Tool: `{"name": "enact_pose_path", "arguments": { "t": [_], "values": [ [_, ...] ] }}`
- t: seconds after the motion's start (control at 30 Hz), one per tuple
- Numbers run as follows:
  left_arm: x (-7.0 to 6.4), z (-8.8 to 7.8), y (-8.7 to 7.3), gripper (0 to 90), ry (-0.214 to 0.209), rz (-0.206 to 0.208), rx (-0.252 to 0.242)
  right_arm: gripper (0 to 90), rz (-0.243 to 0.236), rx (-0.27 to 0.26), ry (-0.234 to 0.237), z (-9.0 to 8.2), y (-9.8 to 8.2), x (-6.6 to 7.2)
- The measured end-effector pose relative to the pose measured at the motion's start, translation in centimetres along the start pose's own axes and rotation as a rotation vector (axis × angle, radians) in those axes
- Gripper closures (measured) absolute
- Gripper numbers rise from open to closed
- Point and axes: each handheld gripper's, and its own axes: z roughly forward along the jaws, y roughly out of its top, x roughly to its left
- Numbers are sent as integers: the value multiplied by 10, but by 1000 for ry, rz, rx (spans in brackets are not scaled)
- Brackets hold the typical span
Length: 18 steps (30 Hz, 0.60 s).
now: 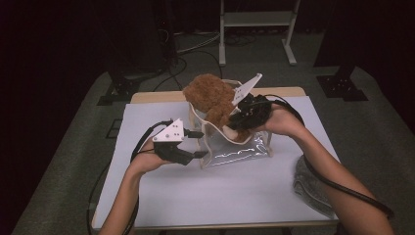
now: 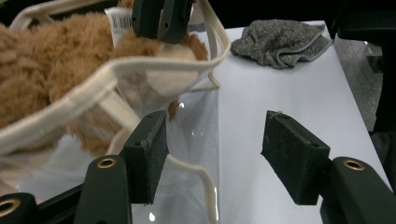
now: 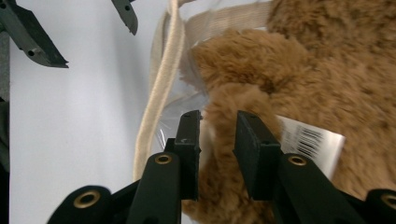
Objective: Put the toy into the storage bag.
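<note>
Work in hand: a brown plush toy [image 1: 211, 100] sits partly inside a clear bag [image 1: 235, 149] with cream trim, head and upper body above the rim; the bag stands at the middle of the desk [image 1: 195, 196].
Right hand-held gripper [image 1: 240, 117]: jaws clamped on a furry limb of the toy, beside its barcode tag [image 3: 306, 137].
Left hand-held gripper [image 1: 195, 143]: jaws apart and holding nothing, at the bag's near edge, one pad against the clear wall.
Risk, bag: probably the soft bag tips or slides when the toy is pushed down, since the left jaws do not hold the rim.
Risk, rim: the cream trim [image 2: 154, 70] may fold inward and catch the fur.
Risk, grip: a pinch on fur alone could slip.
Surface: white, matte desk; a grey cloth [image 1: 313, 188] lies at its right edge, well apart from the bag.
Room: dark; grey floor, cables and a pale metal frame [image 1: 257, 29] beyond the desk.
</note>
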Motion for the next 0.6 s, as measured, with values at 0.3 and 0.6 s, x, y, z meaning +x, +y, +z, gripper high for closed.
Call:
{"name": "enact_pose_path", "arguments": {
  "t": [0.3, 0.6],
  "values": [
    [18, -4, 24, 423, 5, 41, 11, 646, 7, 11, 10, 2, -2, -4],
    [38, 3, 40, 497, -37, 81, 29, 625, 18, 10, 45, 2, -2, -9]
  ]
}}
